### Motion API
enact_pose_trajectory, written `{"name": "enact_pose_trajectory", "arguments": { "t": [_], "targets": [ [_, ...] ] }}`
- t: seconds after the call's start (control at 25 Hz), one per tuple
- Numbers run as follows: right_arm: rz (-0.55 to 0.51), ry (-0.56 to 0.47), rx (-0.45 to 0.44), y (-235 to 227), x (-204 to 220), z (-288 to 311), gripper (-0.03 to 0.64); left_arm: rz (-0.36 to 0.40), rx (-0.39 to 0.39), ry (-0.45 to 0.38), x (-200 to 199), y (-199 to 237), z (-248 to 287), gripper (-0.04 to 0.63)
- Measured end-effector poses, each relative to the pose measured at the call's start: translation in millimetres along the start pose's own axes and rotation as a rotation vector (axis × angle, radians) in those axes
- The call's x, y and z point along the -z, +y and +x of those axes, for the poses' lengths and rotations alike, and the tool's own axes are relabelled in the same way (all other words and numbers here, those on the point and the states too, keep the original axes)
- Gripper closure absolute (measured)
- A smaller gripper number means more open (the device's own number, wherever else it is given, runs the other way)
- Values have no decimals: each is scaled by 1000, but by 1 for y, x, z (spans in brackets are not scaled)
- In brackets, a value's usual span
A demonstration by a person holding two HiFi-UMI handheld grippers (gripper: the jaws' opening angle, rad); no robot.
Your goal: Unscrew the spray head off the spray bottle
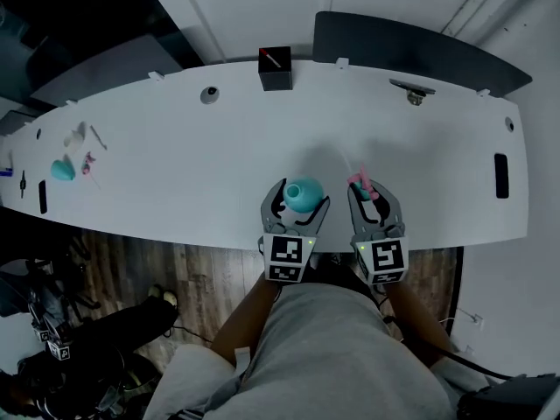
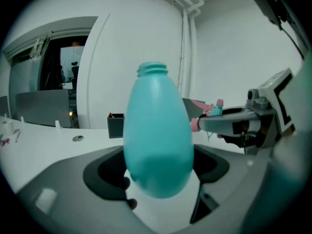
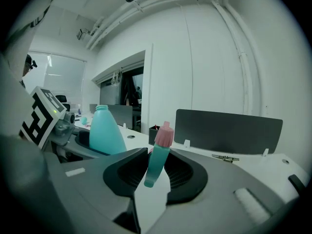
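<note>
The left gripper grasps a teal plastic spray bottle with a rounded body. Its two jaws stand wide and press on the two sides of the bottle. In the left gripper view the bottle is upright and its threaded neck at the top is bare, with no head on it. Whether its bottom touches the table I cannot tell.

The right gripper is clenched on the spray head, a slim teal piece with a pink top. In the right gripper view the head stands a little tilted between the jaws, pink end up. The head is separate from the bottle, just beside it, and the two grippers are side by side.

Both grippers are over the long white table, close to its near edge where the person stands. Beyond them the table is bare and wide up to the far edge, where a small black box and a dark grey divider panel stand. Toward the left end, well apart, lie a small teal object and some small pink pieces. A black slot is near the right end.
</note>
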State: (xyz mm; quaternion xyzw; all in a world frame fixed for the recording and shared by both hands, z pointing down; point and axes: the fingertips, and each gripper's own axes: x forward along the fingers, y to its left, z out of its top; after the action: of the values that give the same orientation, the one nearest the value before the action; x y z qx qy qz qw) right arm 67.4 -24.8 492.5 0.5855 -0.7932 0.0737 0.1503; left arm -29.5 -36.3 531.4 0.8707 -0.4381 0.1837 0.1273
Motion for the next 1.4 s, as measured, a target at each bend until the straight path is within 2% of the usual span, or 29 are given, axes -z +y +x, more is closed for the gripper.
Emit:
{"name": "enact_pose_trajectory", "arguments": {
  "t": [0.16, 0.28, 0.48, 0.64, 0.88, 1.12, 1.4],
  "targets": [
    [19, -10, -15, -11, 9, -30, 508, -18, -29, 1, 4, -25, -17, 198],
    [48, -20, -23, -23, 20, -52, 508, -18, -78, 5, 10, -35, -32, 198],
    [96, -22, -25, -39, 39, -85, 508, -29, -169, 32, 29, -36, -68, 198],
    [135, -14, -16, -41, 50, -97, 508, -36, -208, 58, 43, -27, -90, 198],
    [138, -35, -6, -26, 37, -98, 508, -21, -165, 54, 40, -24, -96, 198],
    [158, -26, 27, -17, 29, -94, 509, -49, -156, 32, 36, -11, -102, 198],
    [161, -21, 40, -10, 27, -95, 514, -14, -128, 19, 34, -17, -106, 198]
  ]
}}
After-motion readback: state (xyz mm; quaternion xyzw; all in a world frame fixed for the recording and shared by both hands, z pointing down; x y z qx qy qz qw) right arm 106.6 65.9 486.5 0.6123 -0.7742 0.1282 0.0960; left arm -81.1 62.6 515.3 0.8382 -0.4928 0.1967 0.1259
